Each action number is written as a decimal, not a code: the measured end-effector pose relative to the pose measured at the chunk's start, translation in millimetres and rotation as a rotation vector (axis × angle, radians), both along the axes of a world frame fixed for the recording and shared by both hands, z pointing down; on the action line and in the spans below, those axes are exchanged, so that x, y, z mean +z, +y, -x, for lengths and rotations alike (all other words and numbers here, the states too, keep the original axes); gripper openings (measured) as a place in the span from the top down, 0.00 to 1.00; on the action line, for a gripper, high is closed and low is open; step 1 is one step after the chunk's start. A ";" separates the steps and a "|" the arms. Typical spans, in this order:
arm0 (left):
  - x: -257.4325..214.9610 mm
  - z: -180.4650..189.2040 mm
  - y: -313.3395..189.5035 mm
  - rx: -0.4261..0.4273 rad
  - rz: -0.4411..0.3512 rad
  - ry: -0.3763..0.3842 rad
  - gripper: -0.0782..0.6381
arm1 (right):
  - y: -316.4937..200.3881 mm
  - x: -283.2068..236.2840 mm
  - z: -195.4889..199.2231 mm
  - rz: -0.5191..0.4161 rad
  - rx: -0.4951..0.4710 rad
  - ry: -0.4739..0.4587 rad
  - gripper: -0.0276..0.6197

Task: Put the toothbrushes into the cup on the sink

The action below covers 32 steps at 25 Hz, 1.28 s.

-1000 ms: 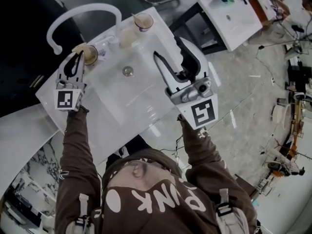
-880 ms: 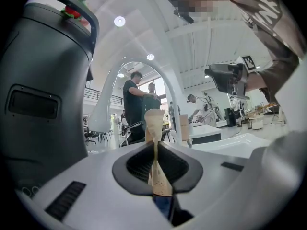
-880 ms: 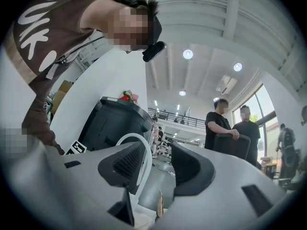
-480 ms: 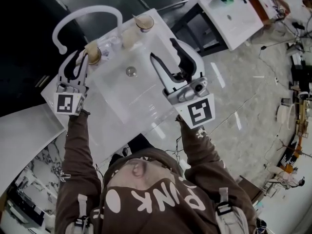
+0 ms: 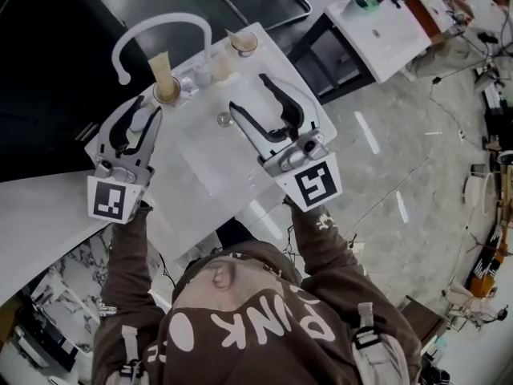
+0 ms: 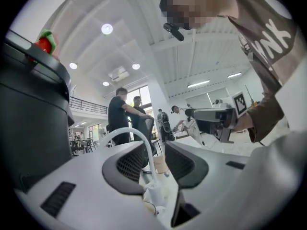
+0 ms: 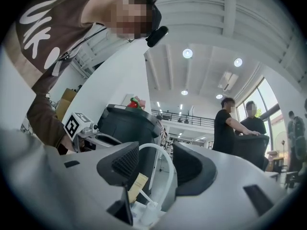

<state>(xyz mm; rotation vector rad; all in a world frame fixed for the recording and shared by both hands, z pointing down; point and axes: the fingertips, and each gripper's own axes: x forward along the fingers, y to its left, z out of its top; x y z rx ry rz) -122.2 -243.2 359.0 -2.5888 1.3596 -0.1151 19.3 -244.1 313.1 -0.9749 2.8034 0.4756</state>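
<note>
A tan toothbrush pack stands upright in the left cup on the white sink, beside the faucet. My left gripper hovers just short of that cup, open, with nothing between its pads. My right gripper hangs over the basin; its jaws have just been opening and stand wide with nothing in them. Past the right jaws, the right gripper view shows the tan pack next to the faucet.
A white arched faucet rises at the sink's back edge. A second cup with something pale in it stands at the back right corner. The drain lies in the basin. A dark counter borders the left; people stand far off.
My left gripper has drawn back from the left cup and risen, and the tan pack now stands free in the cup. My right gripper has shifted left over the basin.
</note>
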 end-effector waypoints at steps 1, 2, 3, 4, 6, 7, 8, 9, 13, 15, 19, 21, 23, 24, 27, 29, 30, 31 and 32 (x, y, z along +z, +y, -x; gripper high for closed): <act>-7.4 -1.9 6.6 0.011 -0.002 0.004 0.72 | 6.0 0.3 2.3 0.007 -0.004 -0.001 0.63; -14.3 -3.5 13.7 0.021 -0.004 0.008 0.72 | 12.7 0.7 4.4 0.013 -0.006 -0.001 0.63; -20.6 -5.0 21.2 0.031 -0.006 0.011 0.72 | 20.1 1.2 6.4 0.020 -0.007 -0.001 0.63; -26.2 -6.5 29.2 0.041 -0.008 0.008 0.72 | 28.2 1.7 8.3 0.028 -0.008 -0.001 0.63; -34.2 -10.0 45.1 0.060 -0.012 -0.009 0.72 | 45.3 3.4 11.9 0.047 -0.009 0.001 0.63; -36.7 -11.5 53.0 0.070 -0.013 -0.019 0.72 | 54.2 5.0 14.1 0.055 -0.009 0.004 0.63; -38.4 -12.3 60.8 0.079 -0.014 -0.025 0.72 | 63.1 7.0 16.9 0.062 -0.009 0.010 0.63; -40.0 -12.2 68.6 0.089 -0.015 -0.025 0.72 | 72.1 9.2 20.0 0.067 -0.009 0.016 0.63; -43.9 -9.9 100.2 0.120 -0.023 -0.007 0.72 | 106.2 16.7 30.3 0.088 -0.006 0.029 0.63; -45.0 -8.6 116.5 0.134 -0.022 -0.004 0.72 | 121.0 16.6 34.0 0.092 0.006 0.029 0.63; -53.1 -4.7 149.6 0.164 -0.044 -0.002 0.72 | 150.4 11.1 42.4 0.077 0.036 0.036 0.63; -56.6 -1.6 165.9 0.174 -0.055 0.001 0.72 | 165.9 8.0 47.2 0.067 0.047 0.043 0.63; -59.0 0.8 182.4 0.181 -0.061 0.003 0.72 | 182.6 3.4 51.0 0.059 0.055 0.038 0.63; -59.5 2.1 190.5 0.184 -0.062 0.001 0.72 | 191.2 1.4 52.6 0.054 0.058 0.034 0.63; -60.9 6.9 212.0 0.191 -0.068 0.006 0.72 | 213.9 -2.3 56.4 0.038 0.069 0.029 0.64; -61.6 9.6 224.2 0.198 -0.072 0.012 0.72 | 226.1 -2.9 58.2 0.032 0.080 0.030 0.66; -61.7 10.6 229.4 0.201 -0.072 0.012 0.72 | 231.5 -2.8 59.0 0.031 0.083 0.033 0.67; -62.1 11.2 233.6 0.204 -0.072 0.012 0.72 | 236.0 -2.7 59.8 0.030 0.086 0.037 0.68; -63.0 11.4 236.8 0.207 -0.073 0.012 0.72 | 239.5 -2.8 60.5 0.028 0.088 0.042 0.68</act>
